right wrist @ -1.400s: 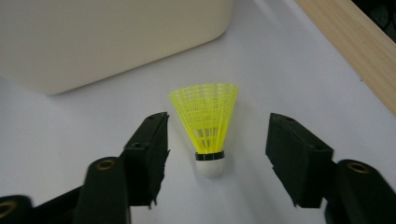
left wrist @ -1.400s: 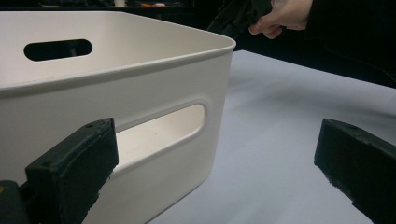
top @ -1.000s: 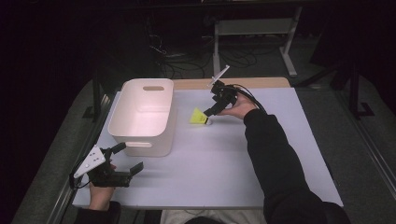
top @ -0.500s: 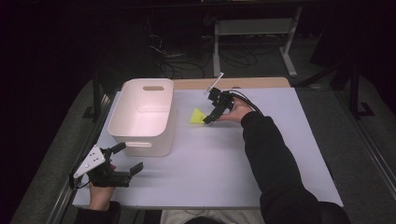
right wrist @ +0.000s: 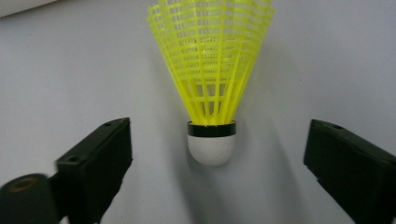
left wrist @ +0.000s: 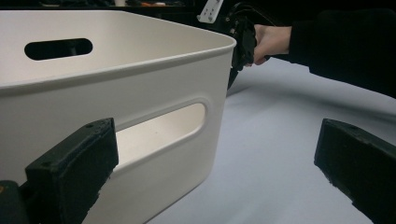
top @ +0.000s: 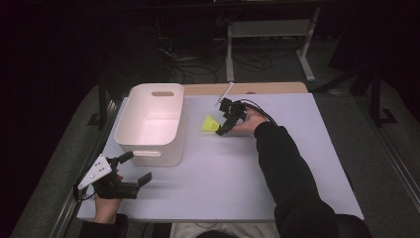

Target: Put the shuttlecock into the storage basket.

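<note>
Table (top: 297, 163) | shuttlecock (right wrist: 211, 84) flat, cork toward right gripper (right wrist: 217, 163), jaws apart

The left hand-held gripper (left wrist: 219, 172) gapes, jaws at 7 and 4 o'clock. A white bin (left wrist: 140, 84) sits at 10 o'clock. At 1 o'clock, the other hand-held gripper (left wrist: 240, 44) rests on the bench (left wrist: 280, 154).

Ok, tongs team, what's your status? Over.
Right tongs open around the shuttlecock, not touching. Left tongs open, empty, beside the white bin. Nothing in the way.
</note>
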`<action>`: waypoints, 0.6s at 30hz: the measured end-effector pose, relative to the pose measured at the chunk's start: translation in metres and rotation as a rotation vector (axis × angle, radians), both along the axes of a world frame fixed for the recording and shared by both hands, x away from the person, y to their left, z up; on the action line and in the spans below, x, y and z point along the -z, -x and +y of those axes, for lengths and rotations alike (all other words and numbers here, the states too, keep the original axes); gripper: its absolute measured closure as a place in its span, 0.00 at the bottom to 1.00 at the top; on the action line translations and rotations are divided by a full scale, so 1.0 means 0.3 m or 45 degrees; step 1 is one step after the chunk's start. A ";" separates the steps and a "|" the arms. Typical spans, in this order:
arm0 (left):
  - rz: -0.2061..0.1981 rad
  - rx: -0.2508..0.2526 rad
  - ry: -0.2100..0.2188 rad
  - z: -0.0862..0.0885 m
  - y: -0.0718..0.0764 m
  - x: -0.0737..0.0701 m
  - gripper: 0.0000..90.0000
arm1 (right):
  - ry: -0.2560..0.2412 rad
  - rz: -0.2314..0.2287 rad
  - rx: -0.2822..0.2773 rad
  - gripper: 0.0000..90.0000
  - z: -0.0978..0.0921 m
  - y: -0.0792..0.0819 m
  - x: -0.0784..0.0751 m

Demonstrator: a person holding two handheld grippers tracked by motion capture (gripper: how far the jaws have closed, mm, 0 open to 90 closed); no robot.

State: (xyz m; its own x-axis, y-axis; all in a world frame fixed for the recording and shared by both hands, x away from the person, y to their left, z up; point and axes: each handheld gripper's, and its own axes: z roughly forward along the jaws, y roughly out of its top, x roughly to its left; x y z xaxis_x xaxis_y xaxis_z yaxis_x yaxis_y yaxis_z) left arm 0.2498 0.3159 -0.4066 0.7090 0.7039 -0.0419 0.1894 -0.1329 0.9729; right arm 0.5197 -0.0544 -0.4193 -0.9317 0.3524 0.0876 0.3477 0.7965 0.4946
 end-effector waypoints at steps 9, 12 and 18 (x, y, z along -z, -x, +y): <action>0.001 0.002 0.001 0.000 0.001 0.000 0.00 | 0.006 0.024 0.005 0.29 0.001 -0.003 0.010; 0.000 -0.003 0.000 0.001 0.001 0.000 0.00 | 0.015 0.024 -0.005 0.35 -0.001 -0.006 0.017; -0.001 -0.007 0.000 0.001 0.001 0.000 0.00 | -0.001 0.037 -0.028 0.50 -0.008 -0.012 0.022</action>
